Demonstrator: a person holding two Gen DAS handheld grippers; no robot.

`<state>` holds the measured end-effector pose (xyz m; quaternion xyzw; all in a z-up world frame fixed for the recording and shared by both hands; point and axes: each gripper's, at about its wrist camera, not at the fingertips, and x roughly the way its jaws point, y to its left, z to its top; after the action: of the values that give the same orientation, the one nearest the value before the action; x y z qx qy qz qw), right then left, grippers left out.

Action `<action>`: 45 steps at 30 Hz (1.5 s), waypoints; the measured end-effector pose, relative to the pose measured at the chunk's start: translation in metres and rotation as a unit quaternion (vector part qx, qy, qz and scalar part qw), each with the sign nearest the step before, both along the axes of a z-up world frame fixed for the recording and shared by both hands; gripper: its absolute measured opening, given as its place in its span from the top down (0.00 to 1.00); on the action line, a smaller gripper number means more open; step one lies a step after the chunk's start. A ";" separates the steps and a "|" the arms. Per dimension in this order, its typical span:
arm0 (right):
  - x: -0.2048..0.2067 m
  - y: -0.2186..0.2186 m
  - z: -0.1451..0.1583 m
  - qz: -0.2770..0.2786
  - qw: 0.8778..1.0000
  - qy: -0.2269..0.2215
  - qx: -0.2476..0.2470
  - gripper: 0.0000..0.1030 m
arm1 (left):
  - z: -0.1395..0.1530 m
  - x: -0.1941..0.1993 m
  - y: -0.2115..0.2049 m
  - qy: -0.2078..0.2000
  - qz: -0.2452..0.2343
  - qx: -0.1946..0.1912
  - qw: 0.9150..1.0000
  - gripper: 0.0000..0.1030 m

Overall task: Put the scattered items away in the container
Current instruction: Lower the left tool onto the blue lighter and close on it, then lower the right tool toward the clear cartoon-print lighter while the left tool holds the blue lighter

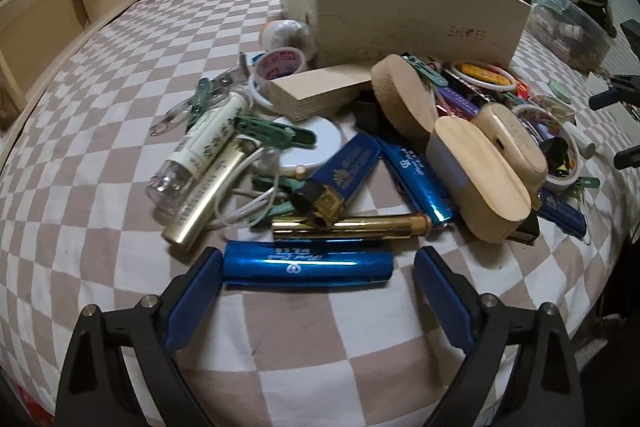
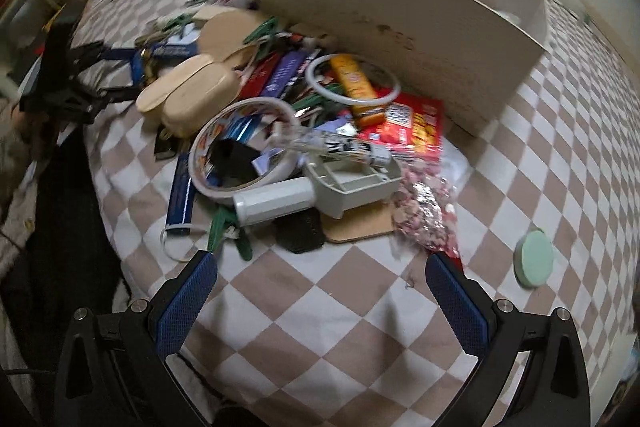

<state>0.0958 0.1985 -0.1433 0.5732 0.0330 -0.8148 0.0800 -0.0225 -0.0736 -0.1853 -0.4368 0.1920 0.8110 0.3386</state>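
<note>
A pile of small items lies on a checkered bed in front of a beige shoe box (image 1: 400, 15), also in the right wrist view (image 2: 400, 27). My left gripper (image 1: 318, 267) is open, its fingers either side of a shiny blue tube (image 1: 308, 265) lying crosswise. Behind it lie a gold tube (image 1: 352, 225), more blue tubes, wooden blocks (image 1: 476, 179) and green clips. My right gripper (image 2: 320, 267) is open and empty, just short of a white cylinder (image 2: 274, 201), a grey plastic holder (image 2: 352, 187) and a tape roll (image 2: 244, 147).
A green round lid (image 2: 534, 259) lies alone on the right. A bag of pink bits (image 2: 424, 215) lies by the holder. A clear bin (image 1: 568, 27) stands right of the box. A wooden bed frame (image 1: 60, 11) runs along the left.
</note>
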 end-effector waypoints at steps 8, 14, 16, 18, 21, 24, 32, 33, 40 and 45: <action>-0.019 0.017 0.008 -0.039 0.997 0.028 -0.063 0.00 | -0.002 0.011 0.005 0.011 -0.028 -0.002 1.000 0.20; -0.043 0.024 0.008 -0.040 0.995 0.029 -0.092 0.00 | -0.006 0.016 0.007 0.016 -0.024 0.010 1.000 0.20; -0.051 0.024 0.004 -0.035 0.995 0.024 -0.090 0.00 | -0.007 0.015 0.008 0.011 -0.023 0.011 1.000 0.20; -0.056 0.022 0.001 -0.031 0.995 0.021 -0.092 0.00 | -0.007 0.014 0.007 0.005 -0.023 0.013 1.000 0.20; -0.063 0.020 -0.005 -0.020 0.994 0.006 -0.105 0.00 | -0.008 0.015 0.007 0.004 -0.022 0.016 1.000 0.20; -0.069 0.017 -0.013 -0.002 0.994 -0.009 -0.110 0.00 | -0.008 0.015 0.007 0.005 -0.021 0.016 1.000 0.20; -0.086 0.027 -0.031 -0.011 0.994 -0.031 -0.105 0.20 | -0.007 0.016 0.009 0.004 -0.021 0.013 1.000 0.20; -0.087 0.028 -0.033 -0.012 0.993 -0.036 -0.109 0.20 | -0.006 0.016 0.009 0.004 -0.021 0.013 1.000 0.20; -0.085 0.026 -0.031 -0.002 0.995 -0.039 -0.095 0.21 | -0.006 0.016 0.010 0.005 -0.020 0.014 1.000 0.20; -0.078 0.031 -0.028 -0.030 0.996 -0.029 -0.076 0.21 | -0.005 0.017 0.010 0.006 -0.017 0.015 1.000 0.20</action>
<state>0.0174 0.2295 -0.1711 0.5899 -0.0485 -0.7999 0.0995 -0.0057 -0.0639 -0.1903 -0.4234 0.1894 0.8104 0.3580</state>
